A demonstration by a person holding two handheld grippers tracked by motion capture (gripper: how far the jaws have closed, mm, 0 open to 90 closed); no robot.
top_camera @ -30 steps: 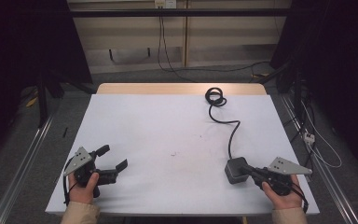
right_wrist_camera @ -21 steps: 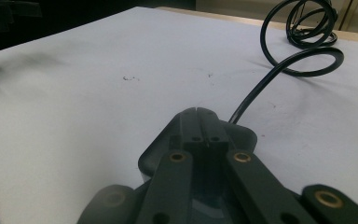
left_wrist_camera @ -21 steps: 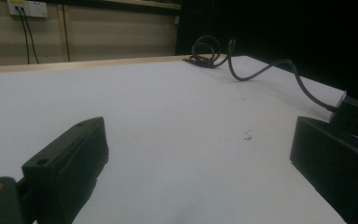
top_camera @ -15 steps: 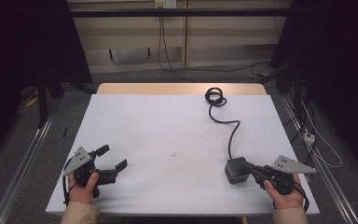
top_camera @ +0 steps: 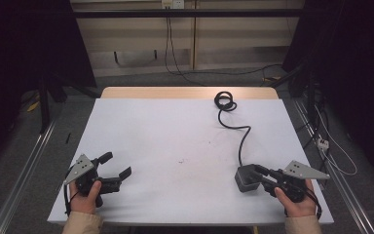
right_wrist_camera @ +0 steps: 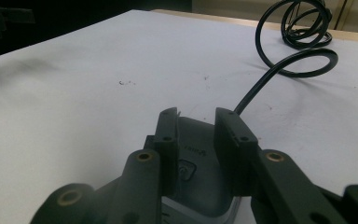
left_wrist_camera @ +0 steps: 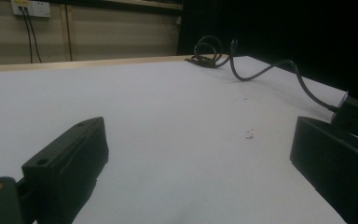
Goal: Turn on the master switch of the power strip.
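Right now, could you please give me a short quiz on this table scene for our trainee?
1. True or false: the left tool holds the grey block.
2. What lies between the right tool's jaws? A nothing; B the grey block; C the cable coil.
3. Where does the black cable end in a coil?
Key: 1 false, it is empty. 2 B; those jaws have just been opening, the block between them. 3 At the table's far edge.

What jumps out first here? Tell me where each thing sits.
The dark grey power adapter at the table's near right, between the fingers of the right gripper, which have just been opening. Its black cable snakes to a coil near the far edge. At near left, the left gripper rests open on the white table.
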